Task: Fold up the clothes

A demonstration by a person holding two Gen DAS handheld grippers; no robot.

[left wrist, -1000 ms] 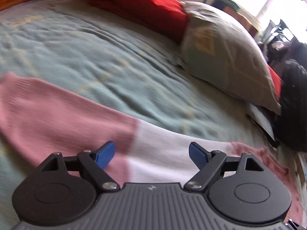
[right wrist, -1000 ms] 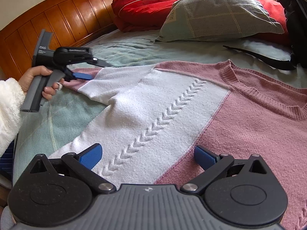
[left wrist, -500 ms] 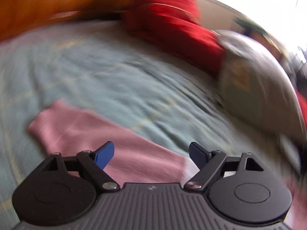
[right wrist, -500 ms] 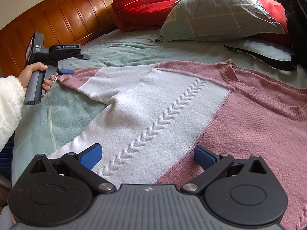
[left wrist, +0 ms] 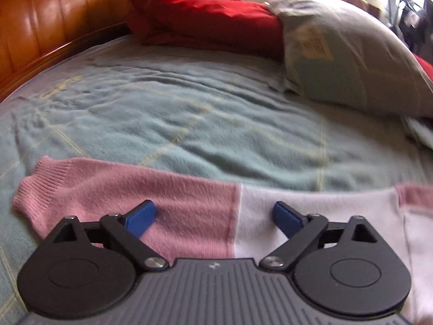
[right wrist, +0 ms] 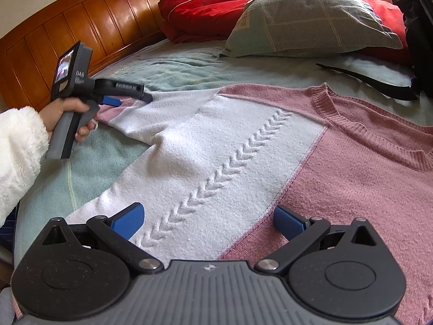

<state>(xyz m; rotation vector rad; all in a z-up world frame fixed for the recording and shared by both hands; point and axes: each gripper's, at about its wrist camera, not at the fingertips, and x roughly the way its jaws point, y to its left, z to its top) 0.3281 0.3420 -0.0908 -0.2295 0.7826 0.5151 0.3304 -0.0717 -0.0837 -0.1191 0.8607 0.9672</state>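
Note:
A pink and white knit sweater [right wrist: 243, 146] lies flat on the bed, neck toward the right. Its left sleeve [left wrist: 167, 203] stretches across the left wrist view, pink at the cuff end and white toward the body. My left gripper [left wrist: 213, 216] is open and empty, low over the sleeve where pink meets white; it also shows in the right wrist view [right wrist: 127, 98] at the sleeve. My right gripper [right wrist: 208, 219] is open and empty over the sweater's lower front, straddling the white panel and the pink side.
A pale green blanket [left wrist: 189, 113] covers the bed. A red cushion [right wrist: 205, 5] and a grey-green pillow [right wrist: 311, 19] lie by the wooden headboard [right wrist: 81, 29]. A black strap [right wrist: 373, 81] and a dark bag [right wrist: 416, 27] sit at the right.
My left gripper swung out to the sleeve's cuff end and came back toward the pink-white seam, staying open. My right gripper has not moved.

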